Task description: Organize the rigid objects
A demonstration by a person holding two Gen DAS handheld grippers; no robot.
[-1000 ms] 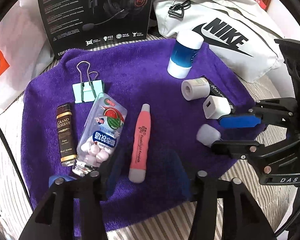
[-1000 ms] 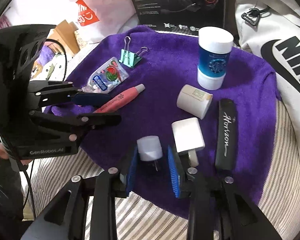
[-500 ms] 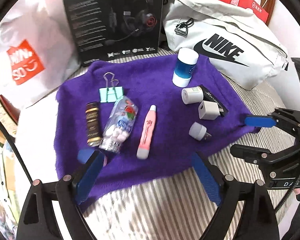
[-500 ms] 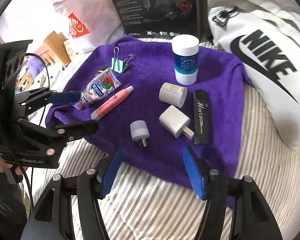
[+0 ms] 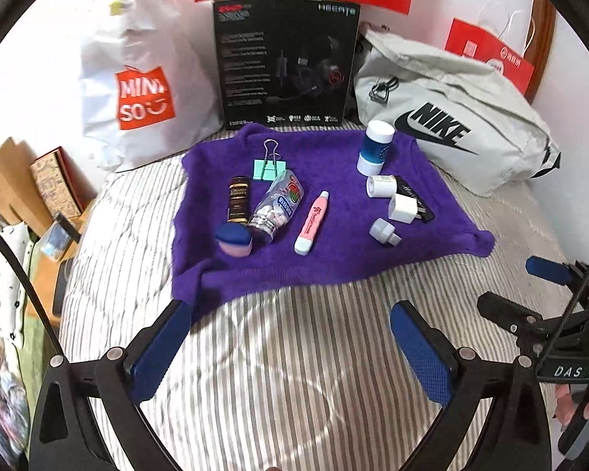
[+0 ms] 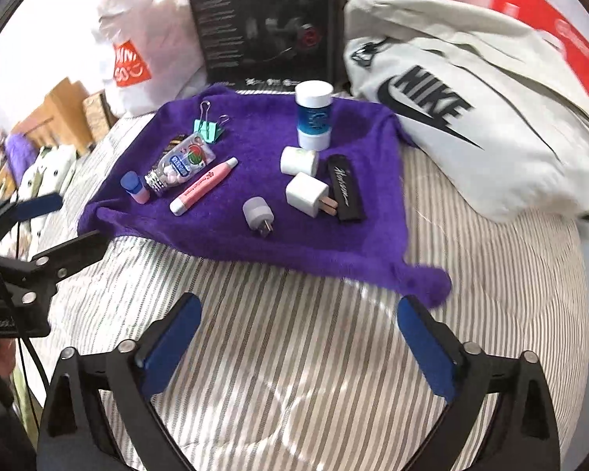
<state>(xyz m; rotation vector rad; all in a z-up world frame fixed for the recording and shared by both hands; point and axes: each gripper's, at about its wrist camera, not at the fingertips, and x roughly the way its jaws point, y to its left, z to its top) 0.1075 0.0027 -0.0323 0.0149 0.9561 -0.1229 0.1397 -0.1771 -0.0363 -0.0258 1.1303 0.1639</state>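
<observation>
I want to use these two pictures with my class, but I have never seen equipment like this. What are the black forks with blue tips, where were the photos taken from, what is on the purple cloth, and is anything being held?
A person holds two hand-held grippers, each with its own camera. The left gripper and right gripper have just been opening; nothing lies between their pads.

On the purple towel, small items: a binder clip, candy bottle, pink tube, blue-and-white jar and white charger.
</observation>
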